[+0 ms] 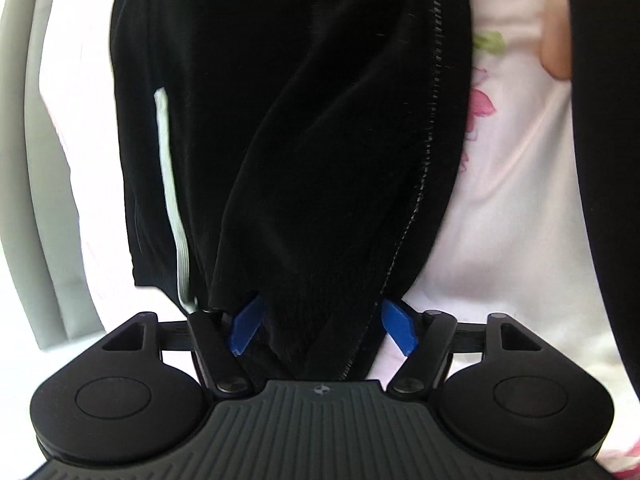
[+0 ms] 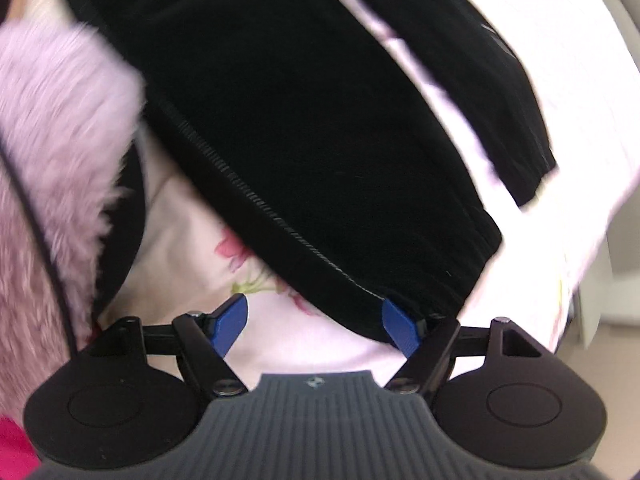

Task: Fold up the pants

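Observation:
Black pants point(image 1: 304, 128) with a white side stripe point(image 1: 170, 184) and an exposed stitched seam lie on a white floral sheet point(image 1: 504, 208). In the left wrist view my left gripper point(image 1: 322, 326) stands open with bunched pants fabric lying between its blue fingertips point(image 1: 246, 326). In the right wrist view the pants point(image 2: 304, 128) stretch diagonally across the sheet point(image 2: 200, 256). My right gripper point(image 2: 316, 326) is open, its right fingertip point(image 2: 400, 328) at the pants' lower edge, the left one over bare sheet.
A fluffy lilac sleeve point(image 2: 56, 152) fills the left of the right wrist view, with pink cloth point(image 2: 14, 444) at the bottom left. A pale grey bed frame or wall point(image 1: 48, 184) borders the sheet on the left. More black cloth point(image 1: 608, 160) hangs at the right edge.

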`<state>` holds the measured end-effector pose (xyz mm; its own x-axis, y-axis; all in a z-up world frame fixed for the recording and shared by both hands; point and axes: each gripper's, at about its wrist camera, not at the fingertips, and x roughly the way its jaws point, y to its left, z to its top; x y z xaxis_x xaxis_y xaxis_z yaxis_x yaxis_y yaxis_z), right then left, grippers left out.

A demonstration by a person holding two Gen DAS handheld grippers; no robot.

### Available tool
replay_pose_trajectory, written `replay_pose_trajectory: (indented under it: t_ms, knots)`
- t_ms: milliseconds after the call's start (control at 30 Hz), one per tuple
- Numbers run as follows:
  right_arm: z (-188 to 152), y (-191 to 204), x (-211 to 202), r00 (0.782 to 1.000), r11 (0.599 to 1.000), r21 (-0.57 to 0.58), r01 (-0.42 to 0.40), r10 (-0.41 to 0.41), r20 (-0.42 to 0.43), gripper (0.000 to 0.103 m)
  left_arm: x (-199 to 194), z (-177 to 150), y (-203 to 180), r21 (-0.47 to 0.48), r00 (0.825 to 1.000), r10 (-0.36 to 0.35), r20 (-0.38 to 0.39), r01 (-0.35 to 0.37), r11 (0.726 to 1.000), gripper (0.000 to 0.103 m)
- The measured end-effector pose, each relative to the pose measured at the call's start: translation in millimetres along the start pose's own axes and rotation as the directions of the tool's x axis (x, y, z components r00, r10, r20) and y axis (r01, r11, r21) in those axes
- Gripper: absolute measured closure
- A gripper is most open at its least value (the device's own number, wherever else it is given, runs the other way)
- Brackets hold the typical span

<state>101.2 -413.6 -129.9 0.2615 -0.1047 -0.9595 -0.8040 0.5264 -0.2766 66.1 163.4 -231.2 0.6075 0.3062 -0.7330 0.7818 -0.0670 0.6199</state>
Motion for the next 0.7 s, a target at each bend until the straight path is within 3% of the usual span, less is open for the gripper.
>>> replay_pose_trajectory:
  t_ms: [133, 200, 233, 267, 367, 500, 567, 700]
  knots:
    - [5, 12, 8, 0.998, 0.994, -0.108, 0.031, -0.026, 0.051, 0.033, 8, -5, -1, -0.027, 1.000, 0.005, 0.017, -0.005, 1.000, 0.017]
    - [8, 14, 13, 0.999, 0.991, -0.129, 0.027, -0.021, 0.050, 0.038, 11, -7, 2, -0.049, 1.000, 0.005, 0.017, -0.004, 0.999, 0.021]
    - [11, 13, 16, 0.999, 0.991, -0.133, 0.020, -0.014, 0.044, 0.046, 12, -8, 3, -0.058, 1.000, 0.000, 0.017, 0.001, 0.998, 0.024]
    - [13, 13, 18, 0.999, 0.991, -0.136, 0.012, -0.007, 0.035, 0.056, 12, -8, 3, -0.072, 1.000, -0.011, 0.016, 0.012, 0.997, 0.030]
    - [19, 14, 17, 1.000, 0.993, -0.118, -0.005, 0.008, 0.024, 0.073, 9, -13, 8, -0.126, 0.999, -0.039, 0.007, 0.040, 0.991, 0.054]
    - [12, 19, 4, 0.999, 0.998, -0.057, 0.007, -0.005, 0.043, 0.090, -2, -18, 14, -0.203, 1.000, 0.008, -0.005, -0.009, 0.979, 0.081]
    - [10, 18, -6, 0.997, 1.000, -0.001, 0.030, -0.030, 0.065, 0.094, -8, -21, 22, -0.270, 1.000, 0.014, -0.010, -0.016, 0.963, 0.083]
    - [4, 12, -33, 0.989, 0.991, 0.112, 0.068, -0.082, 0.126, 0.097, -26, -22, 54, -0.468, 1.000, -0.008, -0.012, 0.002, 0.884, 0.085]
